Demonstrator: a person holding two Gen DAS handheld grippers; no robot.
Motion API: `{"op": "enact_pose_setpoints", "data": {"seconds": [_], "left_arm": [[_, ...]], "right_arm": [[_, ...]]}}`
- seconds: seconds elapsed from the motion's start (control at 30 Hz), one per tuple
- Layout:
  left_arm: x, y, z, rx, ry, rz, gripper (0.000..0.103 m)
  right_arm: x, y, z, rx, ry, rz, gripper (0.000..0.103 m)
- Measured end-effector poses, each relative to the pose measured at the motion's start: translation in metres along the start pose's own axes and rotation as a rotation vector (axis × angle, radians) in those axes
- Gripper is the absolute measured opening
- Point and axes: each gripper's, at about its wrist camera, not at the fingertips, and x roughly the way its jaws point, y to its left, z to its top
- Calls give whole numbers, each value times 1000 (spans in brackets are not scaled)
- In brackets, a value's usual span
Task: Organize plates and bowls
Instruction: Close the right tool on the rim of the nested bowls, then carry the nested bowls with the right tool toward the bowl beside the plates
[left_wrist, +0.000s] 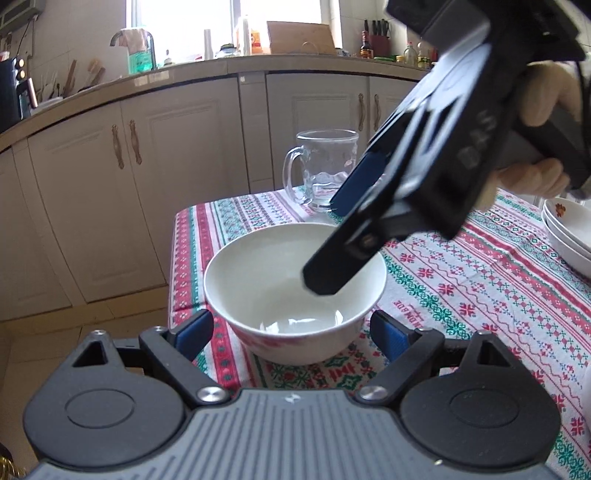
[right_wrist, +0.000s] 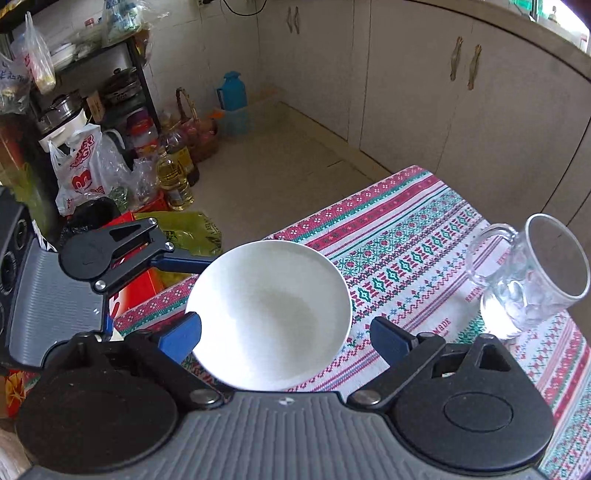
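A white bowl (left_wrist: 273, 273) with a red pattern outside stands on the patterned tablecloth (left_wrist: 480, 295) near the table's left corner. My left gripper (left_wrist: 291, 332) is open, its blue-padded fingers either side of the bowl's near wall. My right gripper (right_wrist: 284, 332) is open and hovers over the bowl (right_wrist: 273, 314); in the left wrist view it comes down from the upper right, one finger (left_wrist: 332, 266) over the bowl's inside. A stack of white plates (left_wrist: 569, 229) sits at the right edge.
A clear glass mug (left_wrist: 325, 166) stands behind the bowl, also in the right wrist view (right_wrist: 532, 273). Kitchen cabinets (left_wrist: 147, 155) lie beyond the table edge. Bags, bottles and a shelf (right_wrist: 110, 147) crowd the floor to the left.
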Motion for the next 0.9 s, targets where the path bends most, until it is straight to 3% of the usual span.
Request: {"op": "enact_pose_setpoints", "data": {"seconds": [0.17, 0.47, 0.9], "left_arm": [[2, 0, 2, 1, -8, -6, 90], [3, 1, 3, -5, -7, -11, 90], [0, 1, 4, -5, -1, -17, 90]], "right_arm": [[12, -8, 2, 21, 14, 20, 88], [20, -16, 5, 50, 2, 56, 80], [21, -18, 5, 89, -5, 75, 78]]}}
